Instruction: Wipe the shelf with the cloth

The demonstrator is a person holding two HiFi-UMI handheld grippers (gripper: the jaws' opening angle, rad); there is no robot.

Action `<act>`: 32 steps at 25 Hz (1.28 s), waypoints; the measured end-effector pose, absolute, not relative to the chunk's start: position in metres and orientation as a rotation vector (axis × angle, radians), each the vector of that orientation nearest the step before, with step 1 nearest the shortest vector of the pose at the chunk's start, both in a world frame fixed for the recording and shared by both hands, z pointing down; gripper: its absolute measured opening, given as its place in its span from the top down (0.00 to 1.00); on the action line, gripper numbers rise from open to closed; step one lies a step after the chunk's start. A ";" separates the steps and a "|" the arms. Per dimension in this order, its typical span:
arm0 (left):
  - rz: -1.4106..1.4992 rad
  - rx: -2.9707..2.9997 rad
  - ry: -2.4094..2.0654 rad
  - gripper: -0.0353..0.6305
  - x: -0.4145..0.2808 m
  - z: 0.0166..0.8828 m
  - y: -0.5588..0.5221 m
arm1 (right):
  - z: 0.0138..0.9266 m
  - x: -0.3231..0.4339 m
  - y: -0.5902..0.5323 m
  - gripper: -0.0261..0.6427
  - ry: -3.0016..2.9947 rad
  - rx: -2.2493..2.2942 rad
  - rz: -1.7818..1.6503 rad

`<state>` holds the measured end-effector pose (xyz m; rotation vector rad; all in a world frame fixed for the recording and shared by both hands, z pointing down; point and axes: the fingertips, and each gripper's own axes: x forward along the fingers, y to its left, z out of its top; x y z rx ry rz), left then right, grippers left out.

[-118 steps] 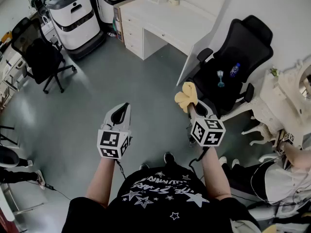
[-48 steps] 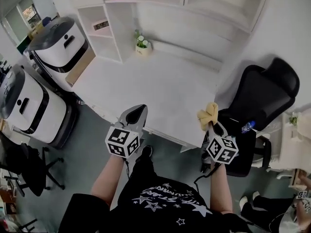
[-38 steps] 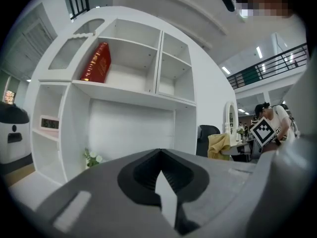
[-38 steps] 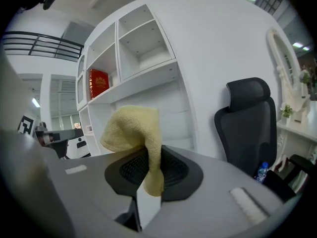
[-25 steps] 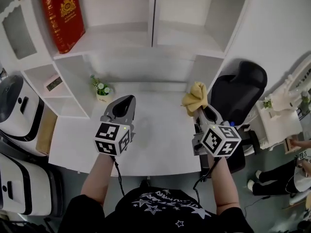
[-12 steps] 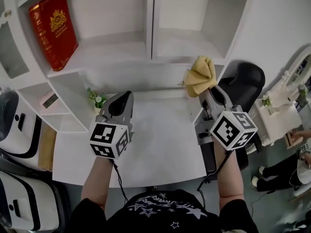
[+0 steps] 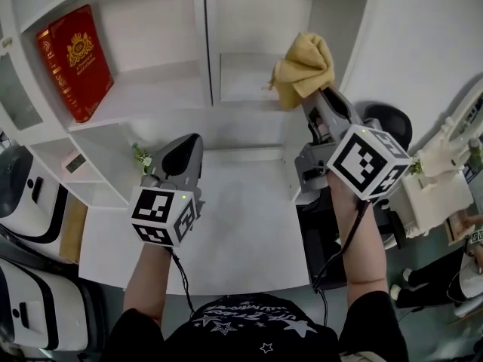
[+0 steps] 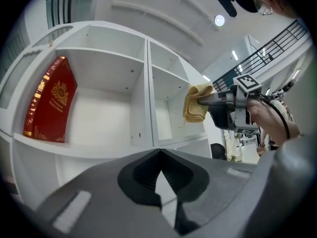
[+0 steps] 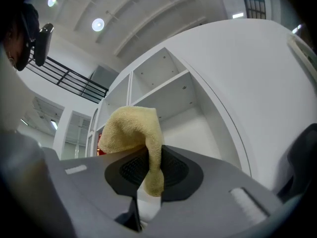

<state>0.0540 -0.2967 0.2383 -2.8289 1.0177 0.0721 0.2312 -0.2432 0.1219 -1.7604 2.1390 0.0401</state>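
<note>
Clamping the right claw [image 7: 312, 102] on a thin tail of the cloth [image 7: 304, 70], bunched loose just past the tips, with the shelf [image 7: 241, 81] right ahead. Holding the left claw [image 7: 189, 143] pinched together on nothing, lower down. Probably risking that tail slipping out once dragging, being gripped by so little.

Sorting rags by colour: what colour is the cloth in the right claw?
Pale yellow cloth, clearest in the right gripper view.
</note>
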 end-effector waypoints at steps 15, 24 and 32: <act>0.161 -2.743 1.077 0.94 0.042 0.160 -0.326 | 0.086 0.275 -0.307 0.85 1.892 -1.883 -0.046; 0.181 -2.743 1.026 0.94 0.033 0.126 -0.356 | 0.057 0.304 -0.354 0.86 1.651 -2.079 -0.024; 0.191 -2.731 0.986 0.94 0.035 0.103 -0.381 | 0.016 0.333 -0.387 0.86 1.515 -2.255 0.128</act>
